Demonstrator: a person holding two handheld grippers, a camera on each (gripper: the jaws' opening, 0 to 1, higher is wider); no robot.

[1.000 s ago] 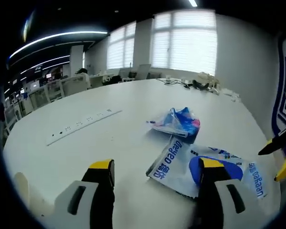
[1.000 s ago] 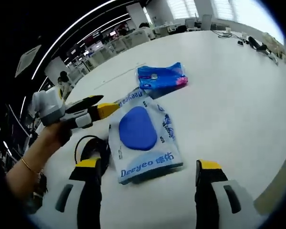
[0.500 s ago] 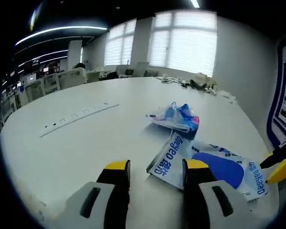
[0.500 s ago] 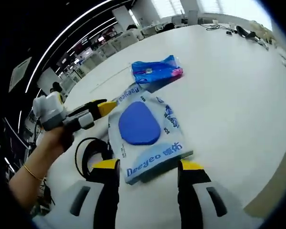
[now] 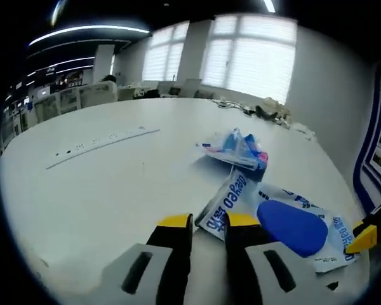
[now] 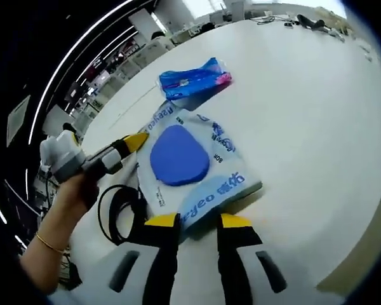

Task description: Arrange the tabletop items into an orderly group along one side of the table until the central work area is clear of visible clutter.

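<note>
My left tool (image 5: 208,222) and right tool (image 6: 198,222) each pinch an edge of the wipes pack (image 6: 189,166) at lower centre, on the white counter (image 6: 305,108)

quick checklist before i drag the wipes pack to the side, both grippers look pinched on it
1. Right gripper closed on the near edge of the wipes pack: ok, jaws nearly together on it.
2. Left gripper closed on the pack's opposite corner: ok.
3. Pack flat, not folded: ok.
4. Blue tissue packet apart from the pack: cannot tell, they look close.
5. Black cable free of the pack: cannot tell, it lies right at the pack's edge.
6. Table bare beyond the pack: ok.
</note>
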